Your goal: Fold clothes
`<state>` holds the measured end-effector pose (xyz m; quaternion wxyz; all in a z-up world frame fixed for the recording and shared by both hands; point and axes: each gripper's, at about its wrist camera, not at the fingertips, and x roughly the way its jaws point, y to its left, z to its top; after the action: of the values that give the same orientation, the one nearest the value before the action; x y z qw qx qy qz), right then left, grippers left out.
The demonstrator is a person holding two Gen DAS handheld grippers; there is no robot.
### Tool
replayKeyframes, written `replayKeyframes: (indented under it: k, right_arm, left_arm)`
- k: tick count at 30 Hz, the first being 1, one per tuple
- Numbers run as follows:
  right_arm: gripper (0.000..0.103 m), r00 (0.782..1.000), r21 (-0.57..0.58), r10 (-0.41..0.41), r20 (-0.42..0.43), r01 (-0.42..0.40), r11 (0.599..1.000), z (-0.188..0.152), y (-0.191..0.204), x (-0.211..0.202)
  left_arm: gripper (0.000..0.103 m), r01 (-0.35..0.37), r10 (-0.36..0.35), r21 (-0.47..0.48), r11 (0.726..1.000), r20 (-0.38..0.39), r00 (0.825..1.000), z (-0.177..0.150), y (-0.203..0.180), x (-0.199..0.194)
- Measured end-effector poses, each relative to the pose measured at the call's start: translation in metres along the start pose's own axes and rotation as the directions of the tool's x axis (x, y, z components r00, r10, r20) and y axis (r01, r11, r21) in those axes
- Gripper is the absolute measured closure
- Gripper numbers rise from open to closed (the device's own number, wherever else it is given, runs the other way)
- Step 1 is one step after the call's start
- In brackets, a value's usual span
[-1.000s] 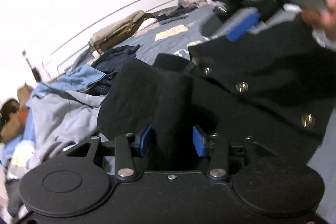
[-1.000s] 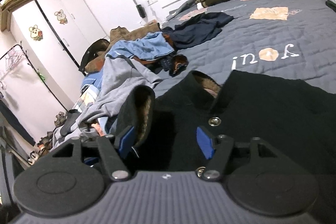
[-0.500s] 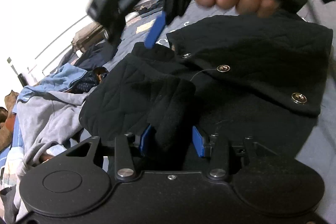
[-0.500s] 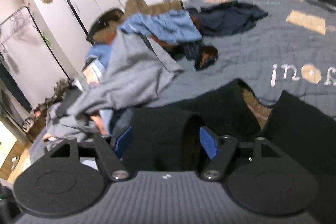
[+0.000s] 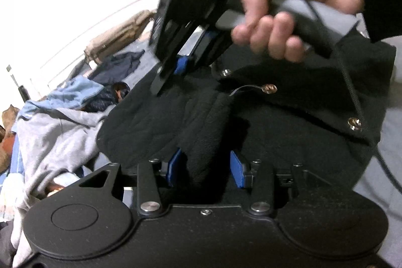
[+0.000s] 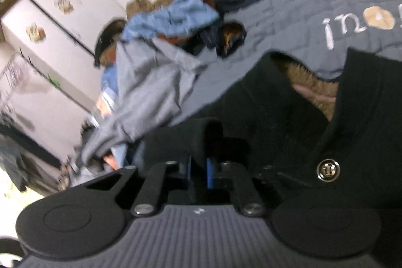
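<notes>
The black jacket [image 5: 289,132] is lying spread on the grey-blue quilted bed [image 6: 314,4], front opened, snap buttons showing along the edge and a brown fleecy lining showing at the neck in the right wrist view. Both grippers are working its left side, nr the collar/sleeve area.

The left gripper [image 5: 204,167] is clamping a thick bunch of the black fabric betw. its blue pads, jaws partway apart w/ cloth filling the gap. The right gripper [image 6: 201,168] is closing right now: its jaws are nearly together and a thin fold of the same jacket is sitting betw. them, so it looks like it's pinching the edge. In the left wrist view the person's hand [image 5: 284,16] is squeezing the right gripper's handle just above the jacket.

Step in hand, as I'm reading it: getting a 2-point hold on one side/sleeve of the jacket, prob. to bring it across the body for the 1st fold. No fold looks completed yet; the garment is lying bunched on that side, so the task is early.

Next move is calling for: both grips firm, lifting together so the fabric isn't dragging, carrying the side over twd the buttoned edge, keeping it flat. Risk: the thin pinch slipping, or the thick bunch pulling lower layers along.

A pile of unfolded clothes [image 6: 155,72] is waiting beside, near the bed's edge.
</notes>
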<state>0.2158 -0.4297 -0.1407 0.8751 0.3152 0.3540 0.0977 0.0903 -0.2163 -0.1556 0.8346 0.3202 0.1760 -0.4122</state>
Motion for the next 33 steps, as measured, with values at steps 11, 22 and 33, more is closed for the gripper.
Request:
replayKeyframes:
  k: [11, 22, 33]
  right_arm:
    - [0.091, 0.981, -0.048, -0.190, -0.031, 0.188, 0.981, -0.029, -0.024, -0.003]
    - [0.076, 0.974, -0.136, -0.164, 0.156, 0.186, 0.973, -0.017, 0.018, -0.066]
    - [0.077, 0.969, -0.201, -0.232, -0.090, 0.210, 0.957, -0.053, 0.002, 0.008]
  left_arm:
    - [0.067, -0.014, 0.024, 0.088, 0.996, -0.105, 0.994, -0.006, -0.006, 0.011]
    - [0.067, -0.007, 0.019, 0.099, 0.995, -0.127, 0.992, -0.011, -0.006, 0.017]
    - [0.067, 0.001, 0.009, 0.082, 0.997, -0.129, 0.992, -0.010, -0.008, 0.015]
